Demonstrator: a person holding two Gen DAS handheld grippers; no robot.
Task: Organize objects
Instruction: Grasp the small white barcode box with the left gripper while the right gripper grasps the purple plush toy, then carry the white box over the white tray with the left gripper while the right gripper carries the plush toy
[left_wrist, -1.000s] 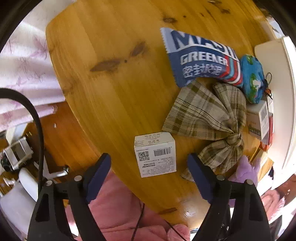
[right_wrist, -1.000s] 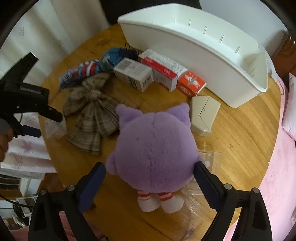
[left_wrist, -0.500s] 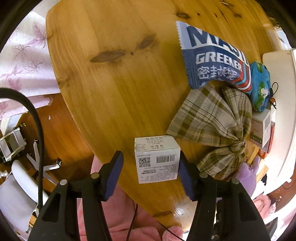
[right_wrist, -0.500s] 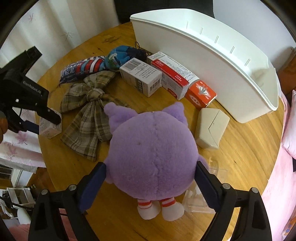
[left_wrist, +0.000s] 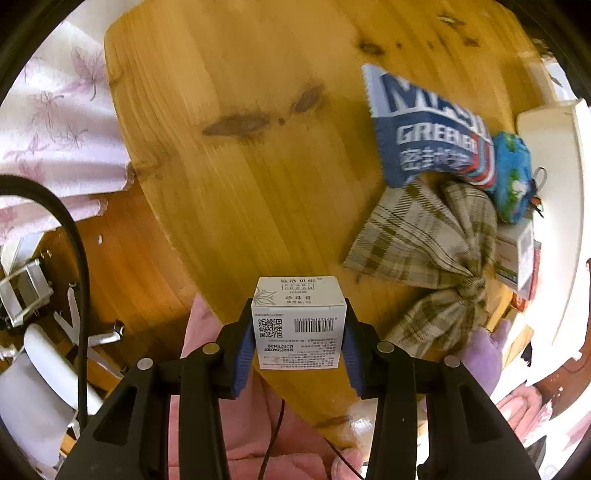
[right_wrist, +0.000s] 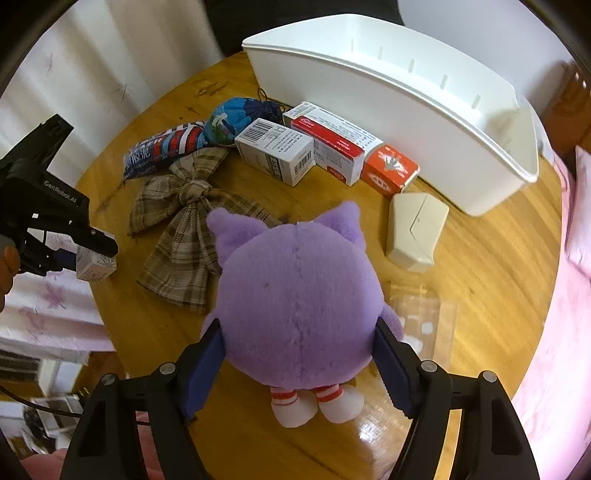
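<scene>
Two grippers grip: left gripper (left_wrist: 298, 345) jaws pinch the small white cardboard box (left_wrist: 298, 322) at the wooden tabletop (left_wrist: 251, 177) edge; right gripper (right_wrist: 301, 363) jaws squeeze the purple plush toy (right_wrist: 301, 306).

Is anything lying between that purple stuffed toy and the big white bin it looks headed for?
Yes. The purple plush, clamped in the right hand-held gripper, has an orange box, a red-and-white box and a beige case on the table before the white bin. Lifted, it could pass over them.
</scene>
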